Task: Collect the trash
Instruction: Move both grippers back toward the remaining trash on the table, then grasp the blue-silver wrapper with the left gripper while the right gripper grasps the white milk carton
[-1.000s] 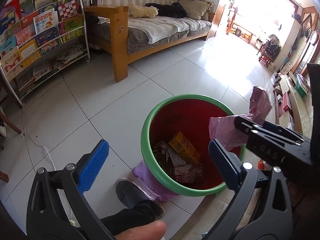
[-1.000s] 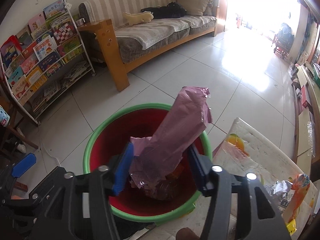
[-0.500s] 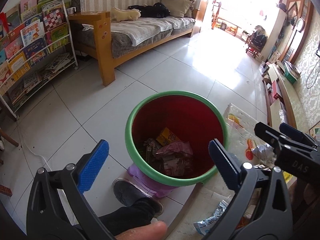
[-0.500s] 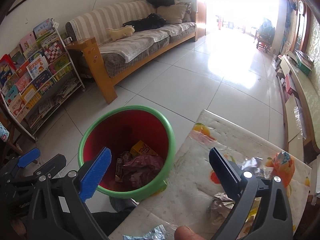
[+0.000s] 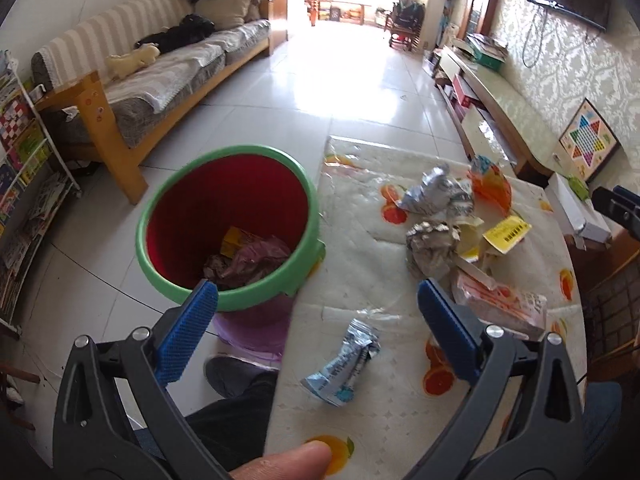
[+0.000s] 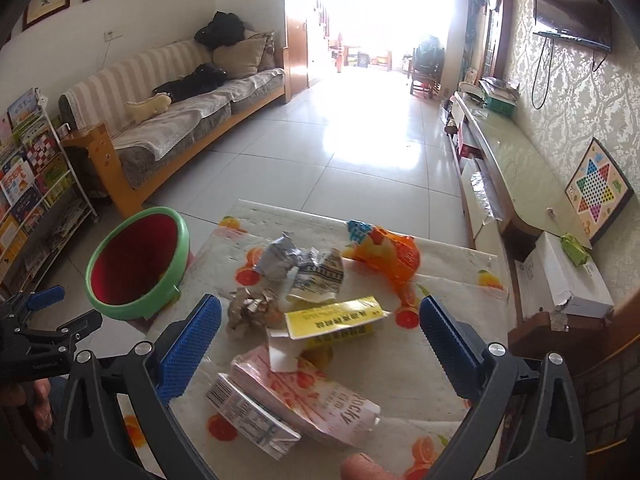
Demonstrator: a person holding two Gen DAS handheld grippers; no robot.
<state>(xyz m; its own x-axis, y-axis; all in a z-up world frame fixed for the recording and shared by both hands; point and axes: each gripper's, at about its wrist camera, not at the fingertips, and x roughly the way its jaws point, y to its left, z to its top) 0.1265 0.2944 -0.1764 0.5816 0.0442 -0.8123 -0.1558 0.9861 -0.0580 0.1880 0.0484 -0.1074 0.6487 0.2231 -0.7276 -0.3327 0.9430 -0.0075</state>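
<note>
**Both grippers spread wide, nothing held**

Right gripper (image 6: 320, 332) sits low centre over the table (image 6: 452, 264) litter: pink carton (image 6: 320, 396) between its jaws, yellow packet (image 6: 336, 318) and crumpled foil (image 6: 252, 312) beyond, orange wrapper (image 6: 388, 256) farther back. Left gripper (image 5: 316, 320) is released too; blue-silver wrapper (image 5: 344, 364) lies between its fingers. Bin (image 5: 192, 280), left of table, holds a pink bag (image 5: 256, 258) and scraps.

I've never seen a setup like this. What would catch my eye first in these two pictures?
Probably the red bin with the green rim, standing on the floor at the table's left edge with wrappers already inside. Next, the heap of crumpled trash on the fruit-patterned tablecloth: an orange bag, a yellow packet, a pink carton. Blue-padded fingers frame each view, spread open and empty.
</note>
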